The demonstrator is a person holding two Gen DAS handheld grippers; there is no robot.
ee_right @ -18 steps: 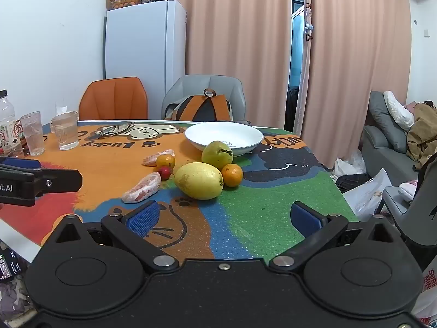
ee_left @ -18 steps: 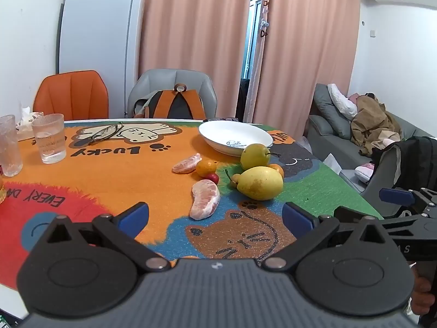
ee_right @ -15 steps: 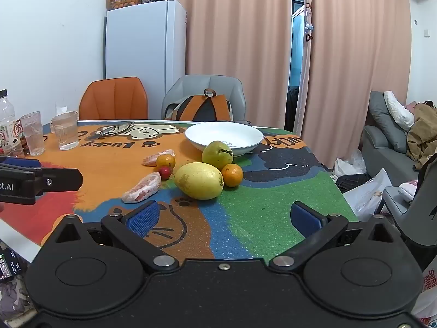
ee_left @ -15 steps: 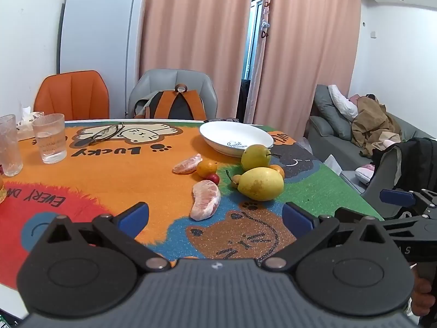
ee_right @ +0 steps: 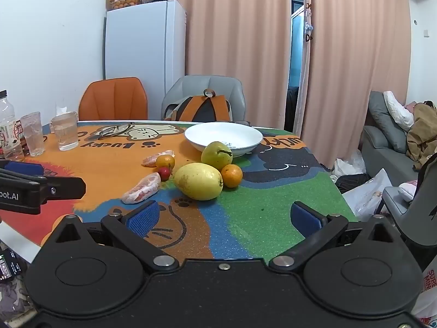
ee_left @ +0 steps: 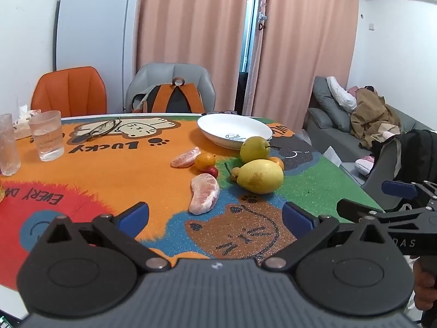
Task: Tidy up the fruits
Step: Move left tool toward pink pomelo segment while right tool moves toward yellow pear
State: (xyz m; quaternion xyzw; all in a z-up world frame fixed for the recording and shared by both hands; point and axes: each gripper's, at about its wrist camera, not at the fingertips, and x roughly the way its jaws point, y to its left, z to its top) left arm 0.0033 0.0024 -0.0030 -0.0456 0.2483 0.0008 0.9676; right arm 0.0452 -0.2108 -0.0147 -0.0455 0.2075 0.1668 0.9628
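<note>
A white bowl sits empty at the far side of the colourful table mat. In front of it lie a green pear, a yellow mango, two small oranges, a small red fruit and two peeled citrus segments. My left gripper is open and empty, near the table's front edge, short of the fruit. My right gripper is open and empty, also short of the fruit.
Two glasses stand at the far left, with a bottle beside them. Spectacles lie on the mat at the back. An orange chair and a grey chair with a backpack stand behind the table. A sofa is at the right.
</note>
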